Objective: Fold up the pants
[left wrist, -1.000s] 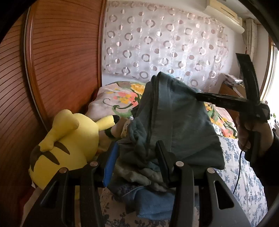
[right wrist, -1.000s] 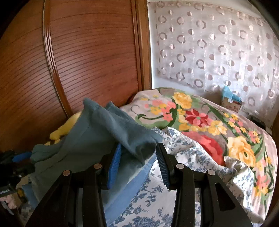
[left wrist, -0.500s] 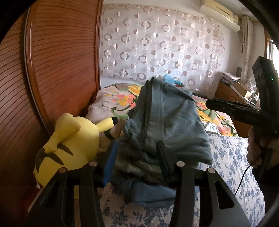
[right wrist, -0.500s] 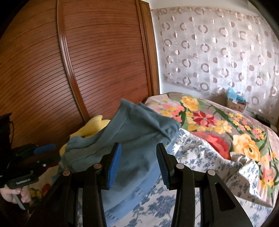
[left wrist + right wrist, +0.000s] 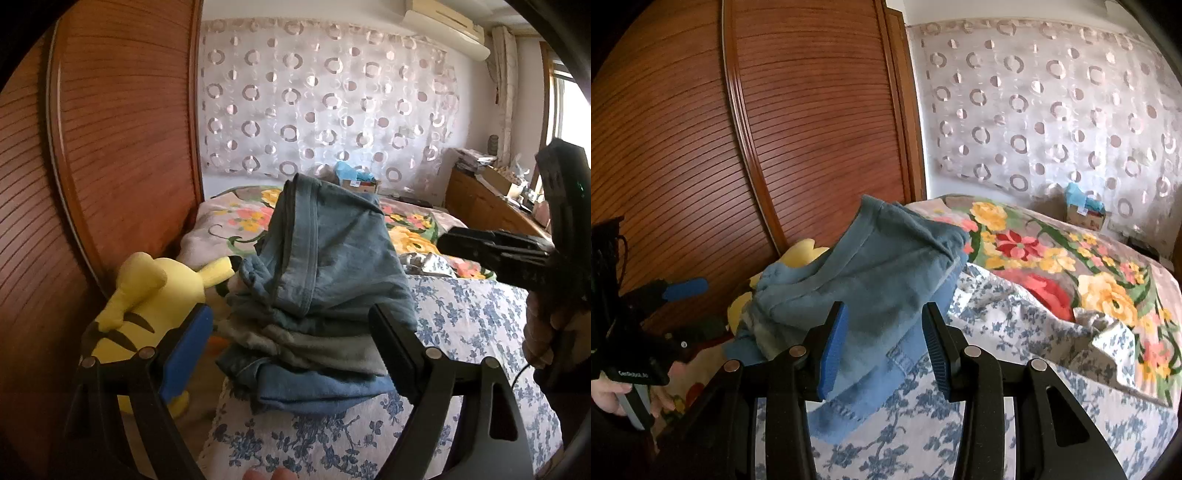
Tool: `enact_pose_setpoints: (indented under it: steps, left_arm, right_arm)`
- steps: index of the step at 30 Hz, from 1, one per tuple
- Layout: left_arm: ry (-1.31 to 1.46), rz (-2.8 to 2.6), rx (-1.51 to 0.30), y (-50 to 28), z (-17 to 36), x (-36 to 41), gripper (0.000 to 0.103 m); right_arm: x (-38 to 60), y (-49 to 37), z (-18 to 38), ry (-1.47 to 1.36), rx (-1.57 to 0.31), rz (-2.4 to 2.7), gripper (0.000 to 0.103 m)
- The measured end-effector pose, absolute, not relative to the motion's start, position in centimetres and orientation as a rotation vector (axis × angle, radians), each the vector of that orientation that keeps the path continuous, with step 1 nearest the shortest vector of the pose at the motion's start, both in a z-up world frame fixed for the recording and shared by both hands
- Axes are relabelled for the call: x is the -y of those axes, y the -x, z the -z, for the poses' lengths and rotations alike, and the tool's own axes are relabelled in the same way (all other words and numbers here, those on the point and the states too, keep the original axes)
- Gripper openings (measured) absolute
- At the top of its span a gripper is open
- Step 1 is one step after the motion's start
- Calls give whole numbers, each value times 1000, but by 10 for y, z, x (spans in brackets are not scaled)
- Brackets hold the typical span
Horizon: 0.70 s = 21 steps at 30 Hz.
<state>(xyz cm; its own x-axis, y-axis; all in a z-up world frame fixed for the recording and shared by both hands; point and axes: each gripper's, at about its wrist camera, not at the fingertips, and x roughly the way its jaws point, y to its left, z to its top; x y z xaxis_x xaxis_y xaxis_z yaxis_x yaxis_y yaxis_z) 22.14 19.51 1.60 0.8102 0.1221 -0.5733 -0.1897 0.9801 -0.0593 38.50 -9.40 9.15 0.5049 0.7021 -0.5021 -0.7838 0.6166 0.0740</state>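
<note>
Loosely heaped pants [image 5: 325,280] on bed [image 5: 476,317]

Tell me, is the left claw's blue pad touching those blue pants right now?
Apart. In the left wrist view the left gripper has just sprung wide open, and yellow plush toy shows between its blue pad and the pants.

Left tool [image 5: 291,347] newly wide, pants [image 5: 325,280] apparently free.

Left gripper [image 5: 291,354] fingers just sprang wide; right gripper [image 5: 882,347] half-parted, gripping nothing.
</note>
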Motion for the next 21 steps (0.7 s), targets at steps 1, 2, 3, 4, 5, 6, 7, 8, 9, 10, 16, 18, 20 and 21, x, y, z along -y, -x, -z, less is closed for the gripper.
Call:
enact_pose_setpoints:
  steps: [1, 2, 3, 4, 5, 6, 7, 8, 9, 10, 16, 18, 20, 21]
  left_arm:
    - [118, -167, -605, -220, -17, -195, 87]
    - [122, -165, -602, -217, -18, -195, 87]
    - [123, -167, -600, -214, -19, -194, 87]
    - [116, -174, -602, -212, -20, -193, 87]
    - [111, -179, -603, -210, -21, -193, 87]
    - [107, -181, -606, -208, -22, -191, 87]
    - [106, -179, -609, -206, -22, -190, 87]
    - [105, -175, -610, -203, -22, -188, 87]
    - [99, -177, -609, -200, -23, -185, 87]
    - [93, -179, -606, -197, -24, -182, 87]
    - [58, -159, -594, -179, -28, -161, 87]
    - [55, -148, -585, -172, -31, -154, 87]
    - [60, -123, -579, -165, -32, -147, 87]
    - [63, -108, -576, -161, -32, -143, 87]
  right_arm:
    - [97, -383, -91, 168, -526, -899, 43]
    - [97, -380, -91, 166, -527, -896, 43]
    - [99, -376, -91, 164, -527, -894, 43]
    - [101, -373, -92, 163, -526, -893, 43]
    - [104, -369, -92, 162, -524, -892, 43]
    - [106, -364, -93, 161, -523, -888, 43]
    - [109, -359, -93, 160, -521, -885, 43]
    - [112, -355, -93, 157, -519, -881, 43]
    - [115, -350, -94, 154, -517, -877, 43]
    - [118, -345, -94, 152, -515, -874, 43]
    - [140, -313, -96, 131, -499, -843, 47]
    - [148, -301, -96, 124, -495, -829, 48]
    - [157, -289, -96, 116, -488, -814, 50]
    - [161, -283, -96, 111, -484, -805, 53]
